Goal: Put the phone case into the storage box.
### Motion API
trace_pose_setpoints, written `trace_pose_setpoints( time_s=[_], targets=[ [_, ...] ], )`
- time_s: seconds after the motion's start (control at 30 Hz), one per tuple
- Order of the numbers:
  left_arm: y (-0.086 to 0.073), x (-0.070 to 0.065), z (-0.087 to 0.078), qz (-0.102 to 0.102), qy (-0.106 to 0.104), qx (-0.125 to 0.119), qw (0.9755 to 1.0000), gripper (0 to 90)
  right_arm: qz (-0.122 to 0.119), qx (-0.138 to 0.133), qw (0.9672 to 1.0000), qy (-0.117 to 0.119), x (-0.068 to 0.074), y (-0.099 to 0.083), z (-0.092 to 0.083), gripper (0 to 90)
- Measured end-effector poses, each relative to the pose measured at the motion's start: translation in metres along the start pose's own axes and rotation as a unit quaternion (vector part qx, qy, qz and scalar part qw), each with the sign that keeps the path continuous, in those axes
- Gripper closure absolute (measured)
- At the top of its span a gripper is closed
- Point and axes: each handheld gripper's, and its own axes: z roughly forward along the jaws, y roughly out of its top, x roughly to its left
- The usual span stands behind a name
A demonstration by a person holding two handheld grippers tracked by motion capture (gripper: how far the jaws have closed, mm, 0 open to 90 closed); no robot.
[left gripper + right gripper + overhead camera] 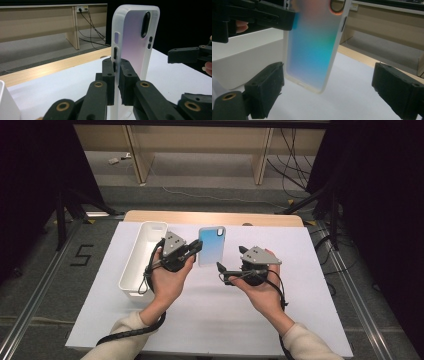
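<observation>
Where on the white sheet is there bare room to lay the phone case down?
Free: the near half of the white sheet between the forearms, and its right side beyond the right gripper. Crowded: the far left, where the white bin, left gripper and phone case sit.

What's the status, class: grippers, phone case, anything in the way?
Left gripper shut on phone case edge, case held upright. Right gripper open, jaws clear of it. White bin beside left hand, not obstructing.

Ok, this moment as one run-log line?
left gripper: shut on phone case, raised | right gripper: open, apart from case | white bin: beside left hand
</observation>
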Motion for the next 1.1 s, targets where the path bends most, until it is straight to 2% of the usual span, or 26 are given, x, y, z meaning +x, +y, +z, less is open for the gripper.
trace_pose_setpoints(
  time_s=[0.1,0.13,0.23,0.4,0.53,0.8,1.07,1.1],
  targets=[
    [0.001,0.0,-0.001,-0.003,0.0,0.0,1.0,84.0,0.0,-0.005,1.0,0.005,-0.001,-0.001,-0.003,11.3],
    [0.001,0.0,-0.001,-0.002,-0.001,-0.002,1.0,84.0,-0.001,-0.009,1.0,-0.002,-0.001,-0.002,-0.003,11.3],
    [0.002,0.001,-0.001,-0.003,-0.003,-0.003,1.0,84.0,0.001,-0.008,1.0,0.005,-0.002,-0.002,-0.006,11.2],
    [0.002,0.001,-0.002,-0.009,-0.004,-0.004,0.9999,84.0,0.0,-0.008,1.0,0.001,-0.003,-0.003,-0.01,11.2],
    [0.003,0.003,-0.004,-0.002,-0.004,-0.005,1.0,84.0,0.002,-0.007,1.0,0.002,-0.005,-0.004,-0.014,11.2],
    [0.004,0.003,-0.007,-0.013,-0.005,-0.006,0.9999,84.0,0.002,-0.012,0.9999,0.0,-0.008,-0.006,-0.021,11.0],
    [0.006,0.005,-0.01,-0.011,-0.007,-0.01,0.9999,84.0,-0.001,-0.021,0.9998,-0.001,-0.01,-0.009,-0.029,10.6],
    [0.007,0.005,-0.011,-0.009,-0.008,-0.01,0.9999,84.0,0.004,-0.019,0.9998,-0.001,-0.009,-0.009,-0.03,10.6]
  ],
)
